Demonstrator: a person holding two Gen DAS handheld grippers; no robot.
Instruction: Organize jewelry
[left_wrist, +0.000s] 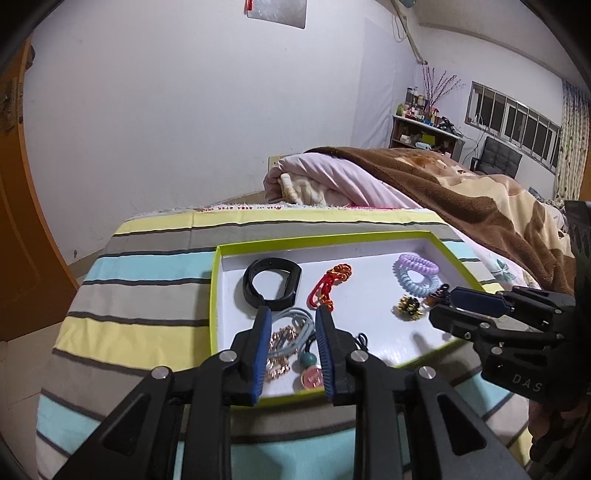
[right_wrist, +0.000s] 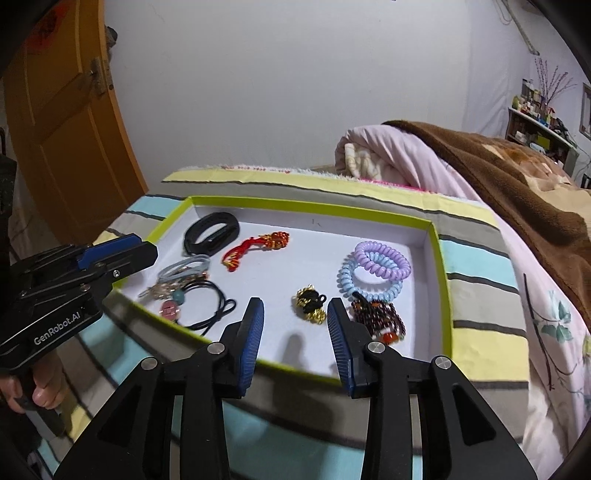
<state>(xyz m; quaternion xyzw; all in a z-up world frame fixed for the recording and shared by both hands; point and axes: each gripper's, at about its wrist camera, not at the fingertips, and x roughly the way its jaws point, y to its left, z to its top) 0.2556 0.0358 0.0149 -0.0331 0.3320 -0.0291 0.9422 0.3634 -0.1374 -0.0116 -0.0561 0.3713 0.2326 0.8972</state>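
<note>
My left gripper (left_wrist: 291, 314) and right gripper (right_wrist: 295, 306) both hang over the near edge of the green-rimmed tray (right_wrist: 439, 258), which lies on a striped cloth (right_wrist: 480, 258) over the surface. Both sets of jaws stand parted and hold nothing — the blue pads touch no item.

Positions, all relative to the tray:
- Far left corner: black band (right_wrist: 211, 233).
- Just right of it: red knotted cord (right_wrist: 255, 249).
- Right side: two coil hair ties, lilac (right_wrist: 382, 256) over pale blue (right_wrist: 369, 284), overlapping.
- Near right: dark bead bracelet (right_wrist: 376, 317), partly hidden behind my right jaw.
- Near centre: gold-and-black charm (right_wrist: 310, 302); detail too small to resolve.
- Near left: a tangle of grey elastic bands (right_wrist: 184, 269), a black cord loop (right_wrist: 210, 306) with a round pink pendant (right_wrist: 170, 308), and rose-gold clips (left_wrist: 282, 338) — individual pieces overlap and cannot be separated reliably.

In the left wrist view my own jaws cover part of that tangle.
</note>
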